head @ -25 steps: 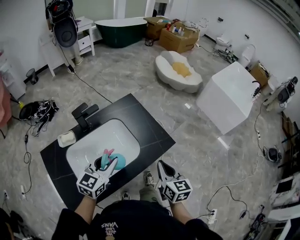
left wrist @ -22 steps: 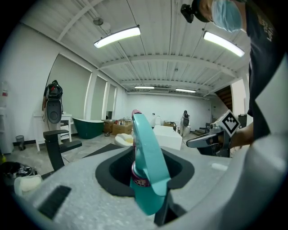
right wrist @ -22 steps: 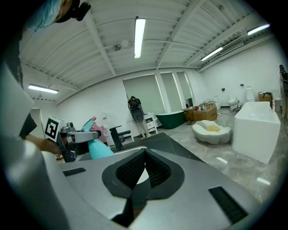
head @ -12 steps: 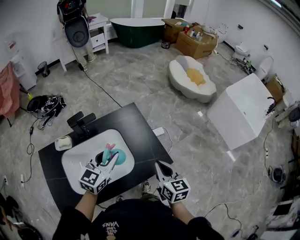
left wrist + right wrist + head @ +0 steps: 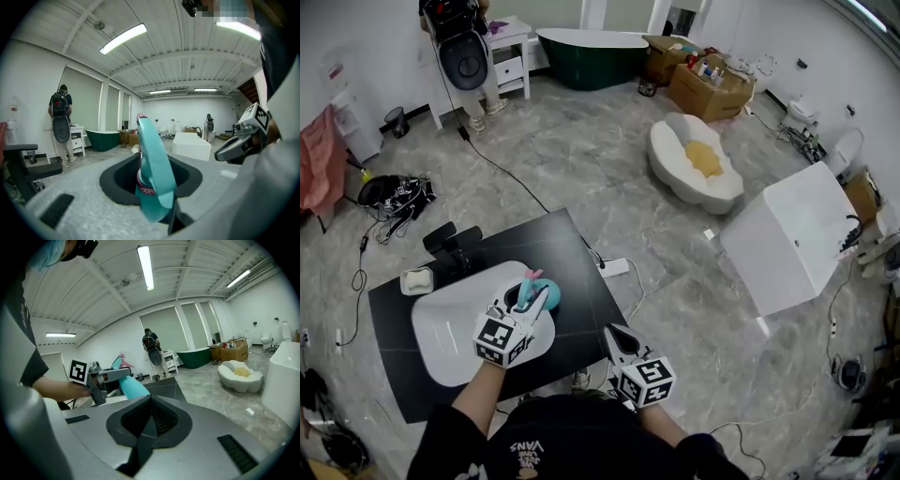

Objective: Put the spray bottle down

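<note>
While my left gripper (image 5: 528, 309) is clamped on the teal spray bottle (image 5: 541, 298), over the white sink basin's (image 5: 441, 333) right side, nothing's set down yet. Right gripper (image 5: 615, 334): jaws together, empty, off the black countertop's (image 5: 572, 248) near right edge. Left to do, as I read it: lower, release.

Large industrial hall fitted out as bathroom-fixture showroom or test studio, not home; dark green freestanding oval bathtub (image 5: 592, 58) by far wall; white shell-shaped tub with yellow lining (image 5: 696, 161) and white rectangular block tub (image 5: 787, 230) standing loose on grey marble-pattern tile floor (image 5: 581, 159); black slab counter (image 5: 562, 248) with inset white oval basin (image 5: 450, 328) and black tap (image 5: 450, 246); open brown cardboard boxes (image 5: 705, 86); black cable (image 5: 502, 173) trailing across floor; white ribbed ceiling with strip lights (image 5: 123, 38).
</note>
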`<move>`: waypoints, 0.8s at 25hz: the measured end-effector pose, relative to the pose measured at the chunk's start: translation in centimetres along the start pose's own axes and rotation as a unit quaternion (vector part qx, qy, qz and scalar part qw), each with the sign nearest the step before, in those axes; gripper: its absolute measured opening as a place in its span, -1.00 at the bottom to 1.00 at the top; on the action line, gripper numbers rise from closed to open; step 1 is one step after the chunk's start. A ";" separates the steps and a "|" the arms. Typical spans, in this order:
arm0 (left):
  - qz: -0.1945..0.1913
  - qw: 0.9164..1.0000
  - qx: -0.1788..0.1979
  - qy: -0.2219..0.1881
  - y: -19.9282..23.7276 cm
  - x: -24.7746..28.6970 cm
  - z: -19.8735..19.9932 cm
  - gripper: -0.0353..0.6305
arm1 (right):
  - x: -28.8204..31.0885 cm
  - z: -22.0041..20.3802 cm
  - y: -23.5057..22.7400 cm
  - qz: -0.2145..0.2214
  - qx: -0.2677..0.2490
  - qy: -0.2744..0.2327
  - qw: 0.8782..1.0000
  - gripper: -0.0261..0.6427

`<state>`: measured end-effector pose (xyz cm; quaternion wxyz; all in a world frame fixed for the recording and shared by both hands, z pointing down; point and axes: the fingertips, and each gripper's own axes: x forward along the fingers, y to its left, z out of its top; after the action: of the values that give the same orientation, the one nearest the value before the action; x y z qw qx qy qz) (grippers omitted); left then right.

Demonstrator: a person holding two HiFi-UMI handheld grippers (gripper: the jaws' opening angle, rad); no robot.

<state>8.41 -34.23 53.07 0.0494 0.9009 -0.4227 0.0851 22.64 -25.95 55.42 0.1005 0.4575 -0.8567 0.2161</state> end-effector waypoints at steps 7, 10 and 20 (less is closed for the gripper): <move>0.021 1.000 0.013 0.013 1.9 5.2 -0.8 -0.48 | 0.8 -0.6 -1.0 0.033 -0.004 0.014 0.999 -0.91; 0.026 0.999 0.019 0.019 2.7 7.4 -0.9 -0.48 | 0.8 -0.8 -1.7 0.035 -0.002 0.018 0.999 -0.91; 0.028 0.998 0.024 0.055 4.9 12.9 -1.5 -0.48 | 1.4 -0.4 -4.5 0.024 0.004 0.019 1.000 -0.91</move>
<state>12.57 -46.83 57.17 0.0484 0.8835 -0.4424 0.1462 25.57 -28.95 57.53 0.1101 0.4333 -0.8644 0.2301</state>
